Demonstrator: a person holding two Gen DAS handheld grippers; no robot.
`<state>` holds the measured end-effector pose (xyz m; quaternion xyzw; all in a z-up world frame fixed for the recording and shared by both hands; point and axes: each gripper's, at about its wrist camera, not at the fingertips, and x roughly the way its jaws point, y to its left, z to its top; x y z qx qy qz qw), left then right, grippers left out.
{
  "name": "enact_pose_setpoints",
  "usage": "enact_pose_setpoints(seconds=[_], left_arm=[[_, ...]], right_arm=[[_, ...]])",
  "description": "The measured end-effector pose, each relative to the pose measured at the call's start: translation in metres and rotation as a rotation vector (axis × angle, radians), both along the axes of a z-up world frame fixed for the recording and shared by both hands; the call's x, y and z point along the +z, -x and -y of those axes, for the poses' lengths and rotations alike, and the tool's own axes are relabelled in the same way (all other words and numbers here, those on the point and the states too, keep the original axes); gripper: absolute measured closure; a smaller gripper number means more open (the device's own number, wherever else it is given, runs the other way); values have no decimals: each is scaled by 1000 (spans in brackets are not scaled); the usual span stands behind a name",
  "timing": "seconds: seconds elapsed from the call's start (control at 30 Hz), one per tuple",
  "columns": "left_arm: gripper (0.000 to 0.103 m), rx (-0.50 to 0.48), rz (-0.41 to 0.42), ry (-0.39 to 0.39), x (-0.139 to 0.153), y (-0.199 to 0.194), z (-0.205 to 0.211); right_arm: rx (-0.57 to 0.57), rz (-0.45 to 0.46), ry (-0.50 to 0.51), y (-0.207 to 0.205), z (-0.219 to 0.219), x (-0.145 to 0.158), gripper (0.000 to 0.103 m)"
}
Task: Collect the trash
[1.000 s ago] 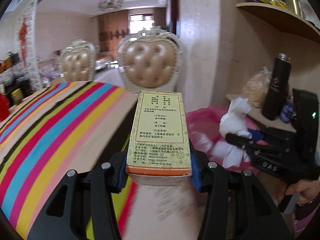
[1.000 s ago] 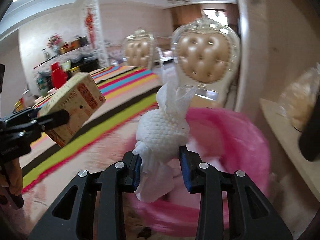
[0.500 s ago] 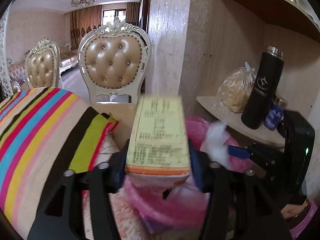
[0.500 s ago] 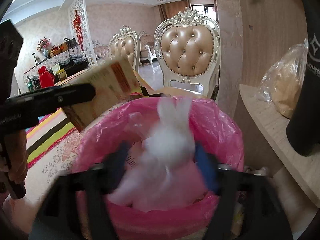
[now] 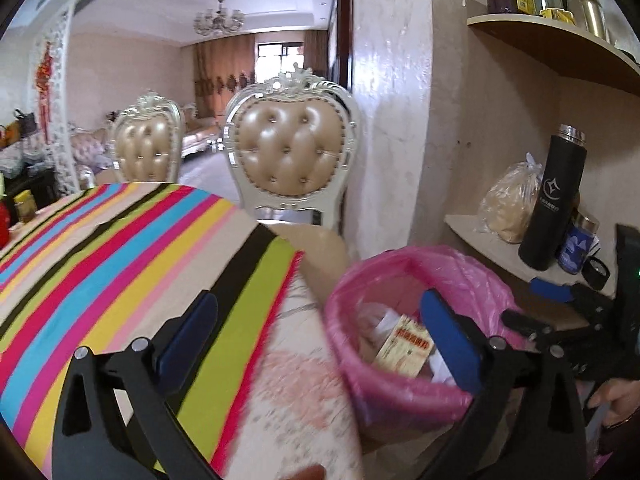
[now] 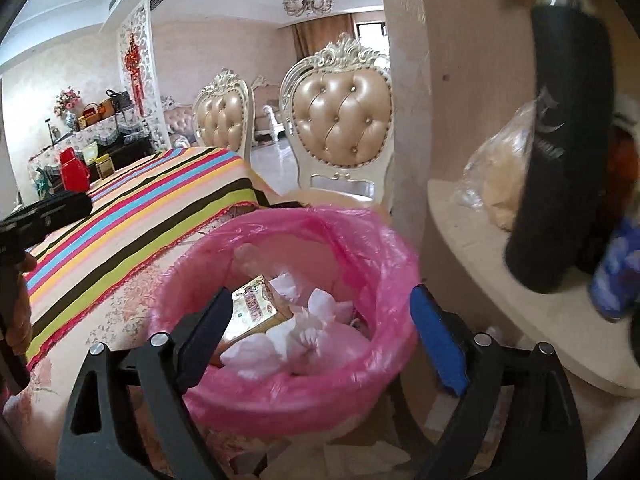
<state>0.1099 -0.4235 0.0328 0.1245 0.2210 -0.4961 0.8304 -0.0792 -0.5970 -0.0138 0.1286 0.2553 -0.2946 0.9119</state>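
Two tufted chairs (image 5: pixel 294 156) behind striped tablecloth (image 5: pixel 132 248)

Yellow cardboard carton (image 6: pixel 250 312) in the pink-lined round bin (image 6: pixel 376 256): lower end hidden behind a black gripper finger (image 6: pixel 204 324); print too small to read. Tall black metal flask (image 6: pixel 560 152) on the beige shelf (image 6: pixel 472 248): blurred, logo illegible. Blue item (image 6: pixel 618 276) beside it: smeared, unidentifiable.

To your left the table (image 5: pixel 280 400) carries a striped cloth (image 5: pixel 120 264) over a floral one. To your right the lower shelf (image 5: pixel 492 252) holds a bag of food (image 5: pixel 512 200), a black flask (image 5: pixel 554 204) and a blue jar (image 5: pixel 578 246), close together.
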Motion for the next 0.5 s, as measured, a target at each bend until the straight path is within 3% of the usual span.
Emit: enact_pose_setpoints(seconds=[0.2,0.37,0.5], left_arm=[[5,23,87,-17,10,29,-44],[5,3,82,11,11,43,-77],[5,10,26,38,10,44,-92]], right_arm=[[-49,11,23,13,-35,21,18],[-66,-1,32,21,-77,27,18],[-78,-23,43,23,-101,33,18]])
